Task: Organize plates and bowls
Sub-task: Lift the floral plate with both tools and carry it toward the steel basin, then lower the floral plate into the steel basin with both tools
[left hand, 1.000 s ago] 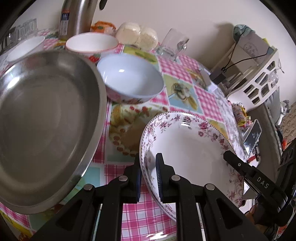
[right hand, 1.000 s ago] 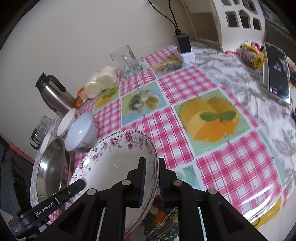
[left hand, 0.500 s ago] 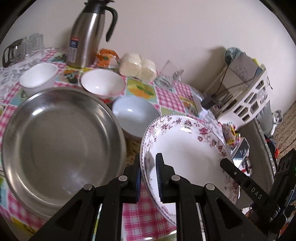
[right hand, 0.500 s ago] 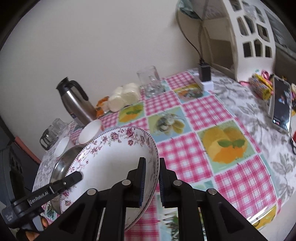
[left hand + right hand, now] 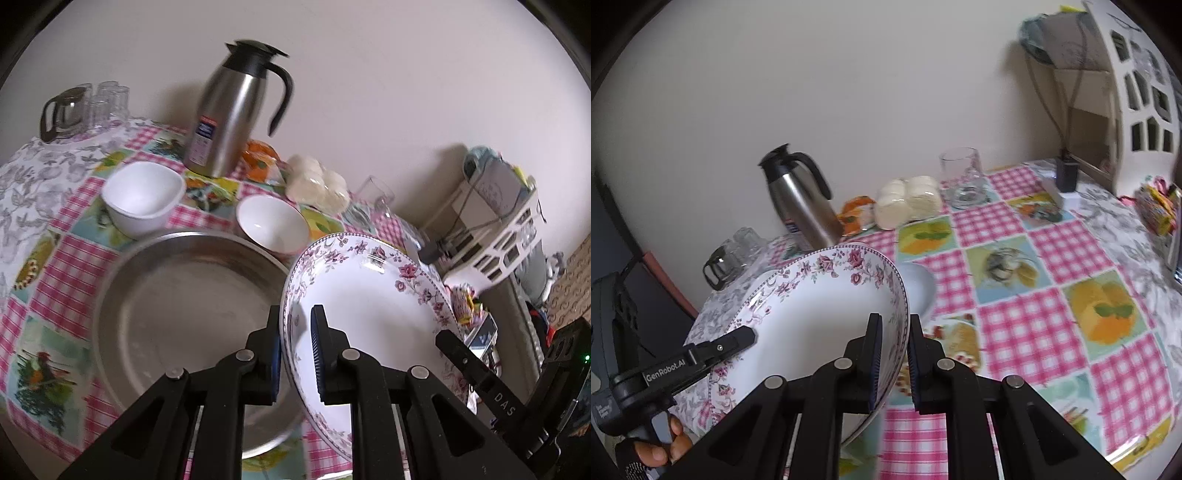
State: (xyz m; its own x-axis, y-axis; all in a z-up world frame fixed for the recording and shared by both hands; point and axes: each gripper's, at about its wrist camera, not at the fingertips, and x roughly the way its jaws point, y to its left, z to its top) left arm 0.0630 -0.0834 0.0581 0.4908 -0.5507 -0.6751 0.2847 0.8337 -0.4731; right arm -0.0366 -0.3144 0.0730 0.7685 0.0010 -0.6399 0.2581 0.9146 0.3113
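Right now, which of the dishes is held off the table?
The floral plate: left gripper and right gripper clamp its rim. The steel pan and white bowls rest on the tablecloth.

- I am seeing soft, even daylight in both views; no lamp is showing.
- The steel jug point(image 5: 236, 122) is casting a faint shadow on the wall behind it.
- The steel pan point(image 5: 177, 295) is giving off a dull, diffuse sheen.
- The fisheye lenses are bending the tablecloth point(image 5: 1034, 295) and darkening every corner.
- Motion blur is smearing the jug's handle and the near cloth under my fingers.
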